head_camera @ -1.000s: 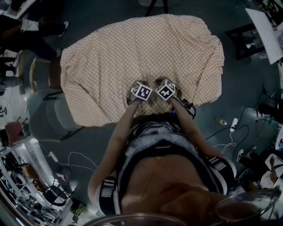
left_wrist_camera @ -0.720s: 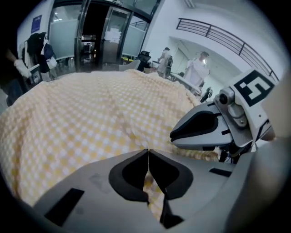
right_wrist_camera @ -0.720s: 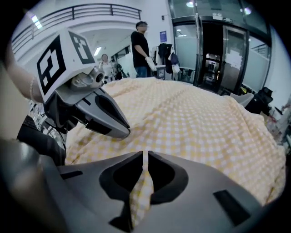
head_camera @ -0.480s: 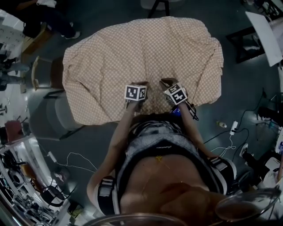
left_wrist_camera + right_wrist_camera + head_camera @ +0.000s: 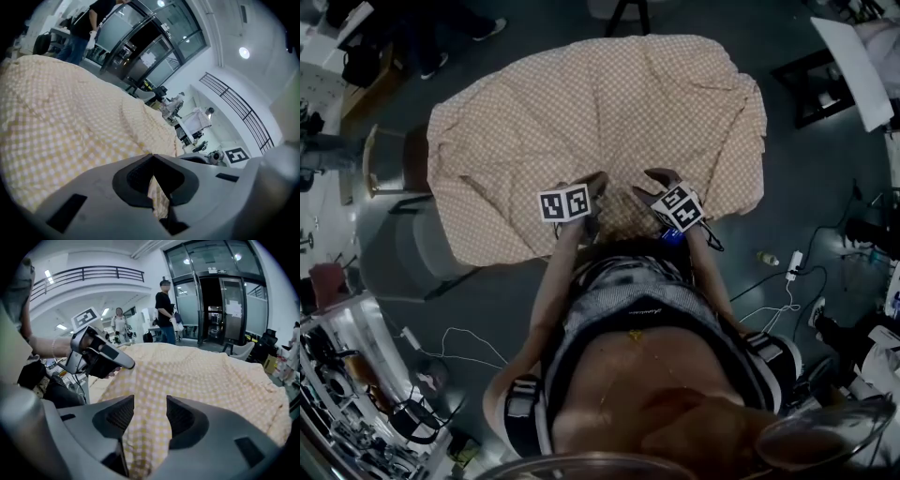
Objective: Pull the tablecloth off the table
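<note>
My left claw [image 5: 152, 158] is clenched on the tablecloth [image 5: 600, 112]. In the left gripper view its jaws meet at the tips, with a narrow fold of the checked fabric nipped between the dark pads. My right claw [image 5: 150, 404] has just been opening. Its jaws now stand apart, released, and a ridge of the same cloth runs up between them (the pads flank the fold without pinching it).

From the head view the tablecloth lies spread and rumpled over the whole surface, which is hidden beneath it. Its edges hang down toward the dark floor [image 5: 797, 197] on every side I can see. Both claws sit at the near edge, close against my body, side by side and slightly apart, each with its marker cube turned upward. The fabric gathers into raised creases where they meet it.

In the right gripper view my left claw shows at the left, with its tip on the cloth's near edge. Past the far side of the surface a person [image 5: 165, 310] in a dark top stands near tall glass doors [image 5: 220, 305]. A white cable [image 5: 778, 291] trails across the floor to my right.
</note>
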